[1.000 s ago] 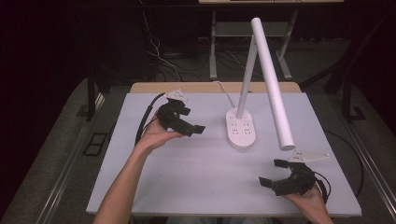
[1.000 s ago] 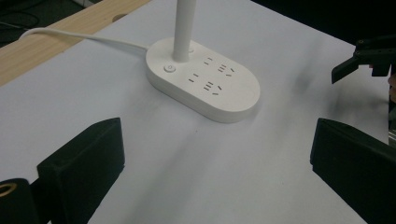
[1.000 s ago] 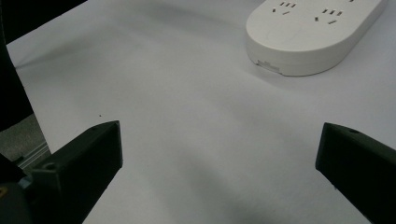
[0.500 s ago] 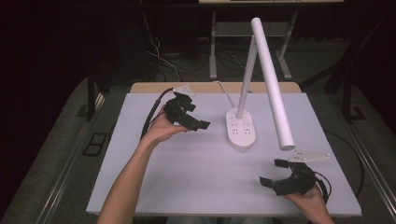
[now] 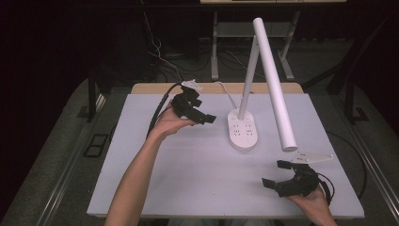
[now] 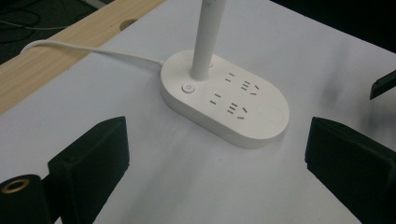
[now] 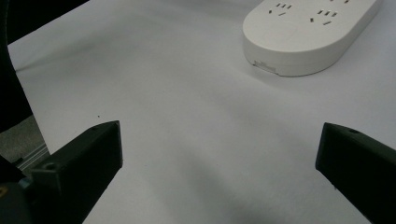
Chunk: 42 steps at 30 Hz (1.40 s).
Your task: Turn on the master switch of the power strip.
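Left gripper [image 5: 205, 116] jaws wide, empty, aimed at lamp [image 5: 243, 133] base mid-table | right gripper [image 5: 277, 175] wide, empty, near edge | risk: you clip the stem, lamp tips; button [image 6: 187, 87] small, easy to miss

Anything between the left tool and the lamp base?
Nothing visible. The left tool hovers open, left of the lamp base, with bare white table between them. The power button faces it, unobstructed.
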Tool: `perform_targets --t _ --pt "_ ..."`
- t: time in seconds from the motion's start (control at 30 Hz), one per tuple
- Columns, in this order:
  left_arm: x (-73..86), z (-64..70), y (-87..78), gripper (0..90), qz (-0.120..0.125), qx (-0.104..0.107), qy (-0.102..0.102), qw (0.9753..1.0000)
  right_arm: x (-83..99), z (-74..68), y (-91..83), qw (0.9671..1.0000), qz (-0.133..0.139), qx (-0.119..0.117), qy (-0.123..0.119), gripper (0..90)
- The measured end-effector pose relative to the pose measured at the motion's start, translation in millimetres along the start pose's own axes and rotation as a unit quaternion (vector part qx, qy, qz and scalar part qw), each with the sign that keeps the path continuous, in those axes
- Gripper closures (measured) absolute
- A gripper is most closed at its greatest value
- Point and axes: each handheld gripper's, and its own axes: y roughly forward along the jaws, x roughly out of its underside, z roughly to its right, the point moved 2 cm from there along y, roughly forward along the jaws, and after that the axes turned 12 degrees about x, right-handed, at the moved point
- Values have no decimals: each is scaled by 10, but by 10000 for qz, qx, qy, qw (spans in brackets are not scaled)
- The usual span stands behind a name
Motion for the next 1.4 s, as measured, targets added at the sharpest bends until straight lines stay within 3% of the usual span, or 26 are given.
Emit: perform_targets --t 0.33,0.53,0.97,1.1,1.4 --pt "-81 -109 146 64 -8 123 -33 9999 0 -14 -5 10000 17 -23 2 0" --pt "-111 -165 219 104 23 58 -11 10000 -7 -7 6 10000 43 -15 -31 0" --pt "-195 -265 388 142 305 9 -313 9990 -8 -1 3 10000 75 -17 -34 0" --pt "-204 -316 452 151 396 2 -317 9987 -8 -1 0 10000 59 -20 -45 0" --pt "-174 -367 616 200 338 10 -437 9985 -5 -21 -10 10000 37 -12 -41 0"
